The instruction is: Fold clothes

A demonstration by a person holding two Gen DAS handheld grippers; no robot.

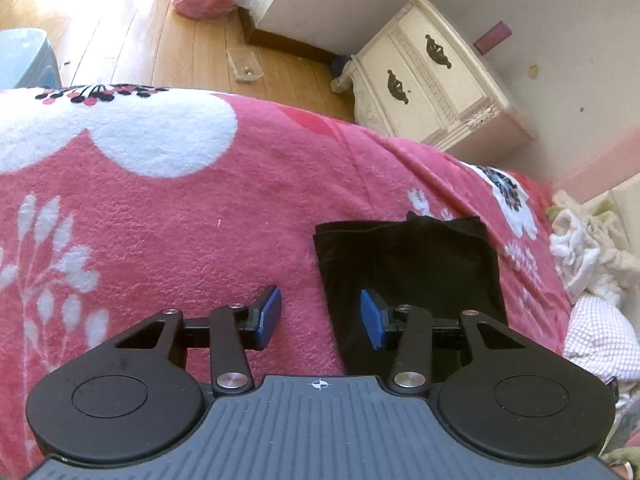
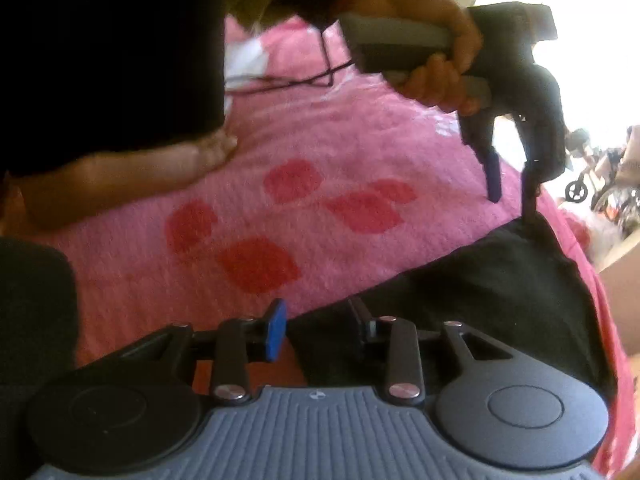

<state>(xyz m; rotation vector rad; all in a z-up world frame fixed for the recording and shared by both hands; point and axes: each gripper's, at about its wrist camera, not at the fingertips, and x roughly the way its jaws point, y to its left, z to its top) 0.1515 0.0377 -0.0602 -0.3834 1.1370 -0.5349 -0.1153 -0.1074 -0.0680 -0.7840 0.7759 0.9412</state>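
A black folded garment (image 1: 408, 264) lies on the pink flowered blanket (image 1: 200, 220). My left gripper (image 1: 322, 316) stands open over the garment's left edge, one blue pad (image 1: 272, 312) above the blanket and the other over the black cloth. In the right wrist view the same garment (image 2: 480, 300) spreads to the lower right. My right gripper (image 2: 320, 324) is open astride its near edge, with nothing pinched. A hand (image 2: 440, 60) holds the left gripper (image 2: 512, 188) at the garment's far corner, where one fingertip touches the raised cloth.
A cream nightstand (image 1: 432, 76) stands on the wooden floor beyond the bed. White crumpled clothes (image 1: 580, 248) are heaped at the right. A person's bare leg (image 2: 120, 172) rests on the blanket (image 2: 320, 128) at the left. A blue bin (image 1: 24, 56) sits far left.
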